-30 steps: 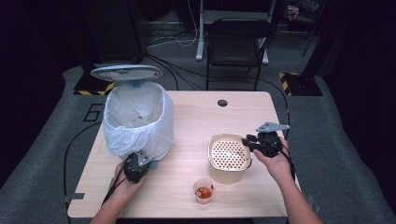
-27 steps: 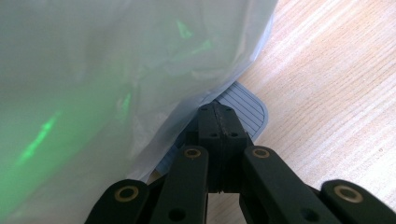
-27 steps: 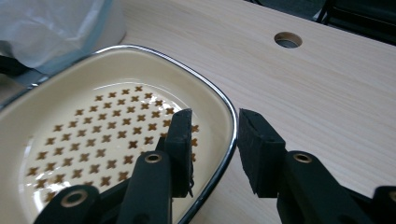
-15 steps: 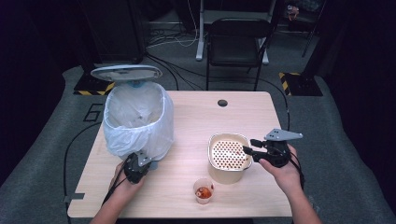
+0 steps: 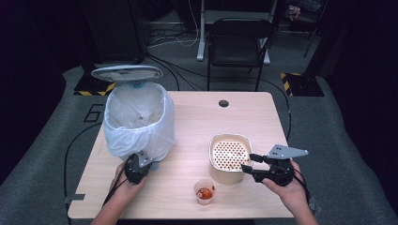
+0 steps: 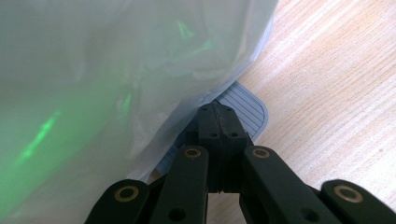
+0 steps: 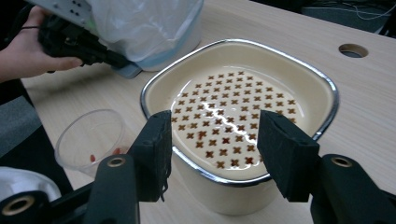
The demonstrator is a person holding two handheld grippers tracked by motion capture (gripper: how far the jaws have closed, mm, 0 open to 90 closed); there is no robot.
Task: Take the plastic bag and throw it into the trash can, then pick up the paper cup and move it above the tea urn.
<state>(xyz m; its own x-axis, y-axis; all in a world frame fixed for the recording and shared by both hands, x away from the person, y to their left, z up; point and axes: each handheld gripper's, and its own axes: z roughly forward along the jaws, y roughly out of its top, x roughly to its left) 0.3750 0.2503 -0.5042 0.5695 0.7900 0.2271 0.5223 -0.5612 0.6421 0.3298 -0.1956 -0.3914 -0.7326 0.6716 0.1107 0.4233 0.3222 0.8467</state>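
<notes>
A pedal bin (image 5: 138,119) lined with a white bag stands at the table's left, its grey lid (image 5: 126,73) raised. My left gripper (image 5: 144,163) is shut, its tips (image 6: 217,112) pressed on the bin's ribbed grey pedal (image 6: 245,106) beside the bag (image 6: 116,70). A cream bowl (image 5: 229,157) with a dotted brown pattern inside sits right of centre. My right gripper (image 5: 247,162) is open at the bowl's right side. Its jaws (image 7: 212,149) stand either side of the near rim of the bowl (image 7: 243,107), holding nothing.
A small clear plastic cup (image 5: 205,191) with red bits in it stands near the front edge, left of the bowl; the cup (image 7: 91,140) also lies left of my right jaws. A round cable hole (image 5: 223,103) marks the table's far side. A chair (image 5: 239,42) stands beyond.
My right gripper has moved toward the front edge, along the bowl's right side, and now points at the bowl's near rim. The left gripper stays on the pedal.
</notes>
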